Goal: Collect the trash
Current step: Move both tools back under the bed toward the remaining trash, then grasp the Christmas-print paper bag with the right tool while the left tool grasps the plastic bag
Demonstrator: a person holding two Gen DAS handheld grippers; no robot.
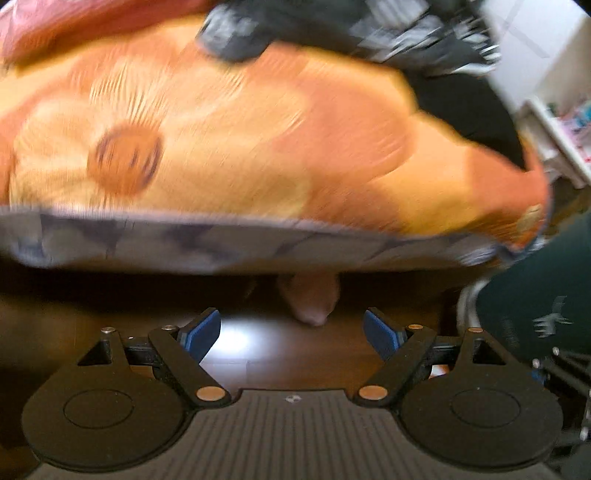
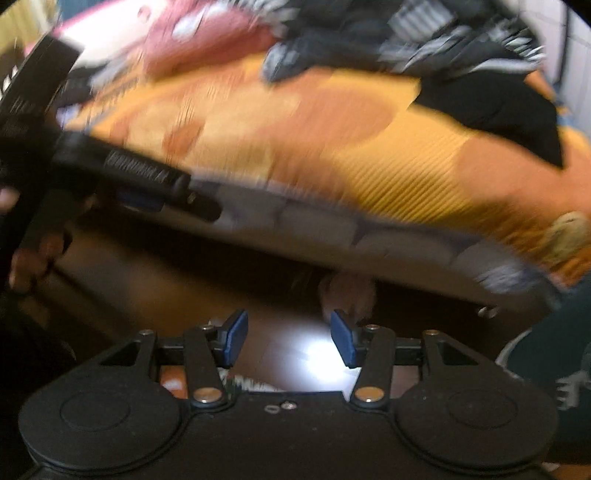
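Note:
Both views are motion-blurred. A pale pinkish crumpled lump [image 1: 308, 301] lies on the dark wooden floor at the foot of the bed, partly under its edge; it also shows in the right wrist view [image 2: 347, 295]. My left gripper [image 1: 291, 332] is open and empty, just short of the lump. My right gripper [image 2: 288, 338] is open and empty, with the lump just beyond its right finger. The left gripper's body [image 2: 140, 177] shows at the left of the right wrist view.
A bed with an orange flower-print cover [image 1: 240, 129] fills the upper half of both views, with dark and striped clothes [image 1: 351, 29] piled on it. A white shelf [image 1: 554, 125] stands at the right. Dark green fabric [image 1: 535, 295] is at the right edge.

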